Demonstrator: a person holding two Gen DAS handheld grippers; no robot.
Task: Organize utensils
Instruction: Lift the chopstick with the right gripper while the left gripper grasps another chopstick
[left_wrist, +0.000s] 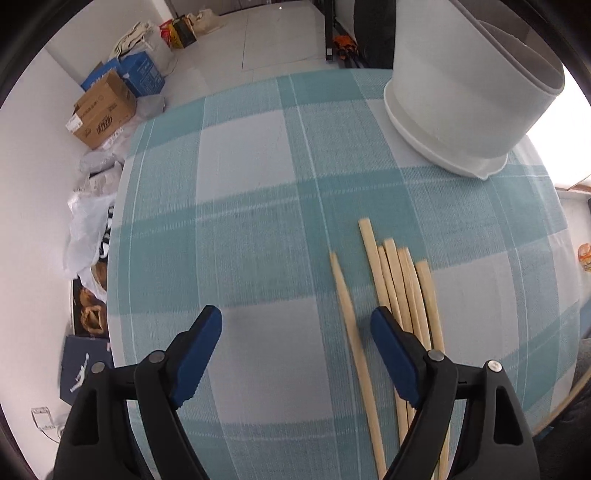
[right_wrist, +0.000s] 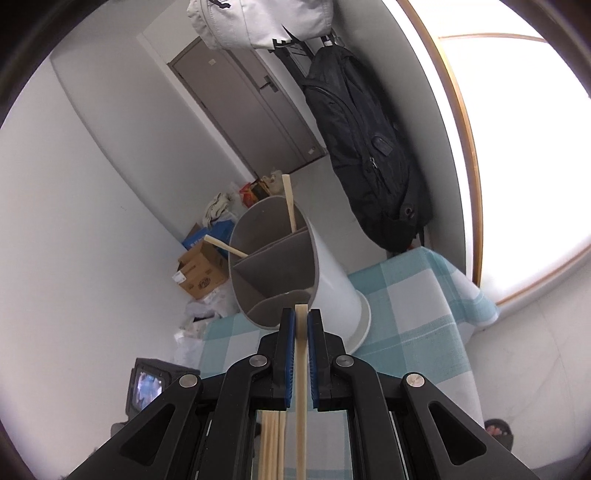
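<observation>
One chopstick (right_wrist: 301, 373) pinched lengthwise in right gripper (right_wrist: 301, 317), tip aimed at divided holder (right_wrist: 332, 273) just ahead on checked tablecloth (right_wrist: 406, 295). Left gripper (left_wrist: 295, 325) spread wide, pointing steeply down, loose chopsticks (left_wrist: 402, 280) lying lengthwise just right of its pads.

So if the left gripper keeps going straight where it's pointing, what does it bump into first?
Probably the checked tablecloth. The left gripper points steeply down at it, jaws open, nothing between them. The chopsticks lie just beside its right finger, so that finger might brush them.
</observation>
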